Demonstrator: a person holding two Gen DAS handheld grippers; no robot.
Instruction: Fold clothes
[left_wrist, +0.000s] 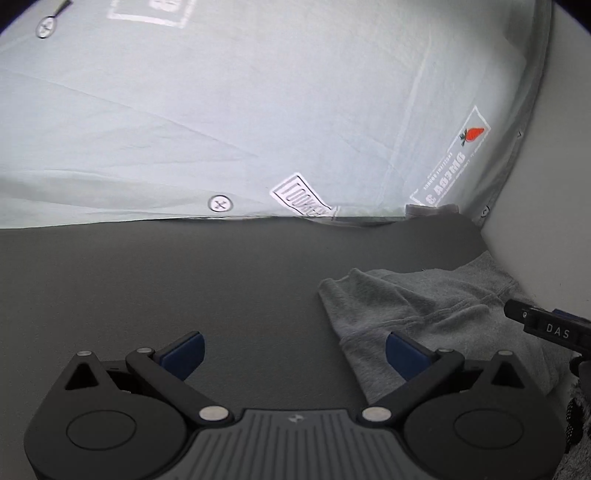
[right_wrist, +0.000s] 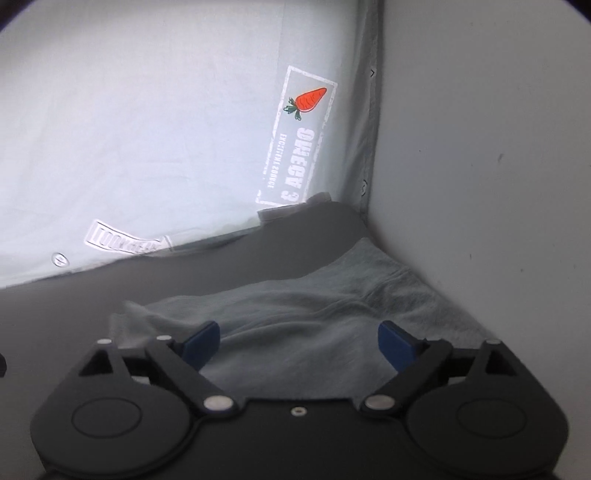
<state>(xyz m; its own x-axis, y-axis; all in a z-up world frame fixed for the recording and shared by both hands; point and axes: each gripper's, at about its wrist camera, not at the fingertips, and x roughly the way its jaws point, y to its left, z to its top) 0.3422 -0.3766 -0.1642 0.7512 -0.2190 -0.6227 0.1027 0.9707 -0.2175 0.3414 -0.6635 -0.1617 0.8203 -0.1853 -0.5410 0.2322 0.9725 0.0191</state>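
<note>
A grey garment (right_wrist: 306, 314) lies crumpled on the dark tabletop (left_wrist: 184, 288), bunched toward the corner where a white wall (right_wrist: 480, 166) meets a pale printed sheet (left_wrist: 258, 110) bearing a carrot logo (right_wrist: 308, 99). The right gripper (right_wrist: 299, 341) hangs over the cloth with its jaws spread wide, nothing pinched. The left gripper (left_wrist: 295, 350) is likewise wide open, beside the garment's edge over bare tabletop, holding nothing
</note>
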